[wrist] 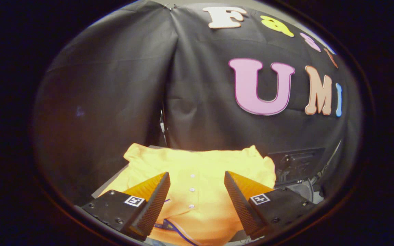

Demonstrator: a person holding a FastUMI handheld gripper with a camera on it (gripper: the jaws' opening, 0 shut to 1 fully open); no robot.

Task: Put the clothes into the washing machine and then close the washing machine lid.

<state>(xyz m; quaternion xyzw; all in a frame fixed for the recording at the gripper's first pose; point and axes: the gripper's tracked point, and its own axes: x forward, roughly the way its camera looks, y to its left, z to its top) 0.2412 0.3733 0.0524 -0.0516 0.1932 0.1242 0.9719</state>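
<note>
An orange polo shirt (197, 164) with a row of white buttons and a blue-trimmed collar lies spread flat on a grey table (109, 184). My gripper (197, 177) hovers open above it, fingers wide apart, and the button placket shows in the gap between them. Neither finger presses on the cloth. Beyond the right finger, past the shirt's edge, stands a dark machine part (296, 162) with a light rounded piece below it; I cannot tell whether it is the washing machine.
Black cloth walls close the booth right behind the table, with a seam running down the middle. The table's left edge shows as a thin grey strip beside the shirt.
</note>
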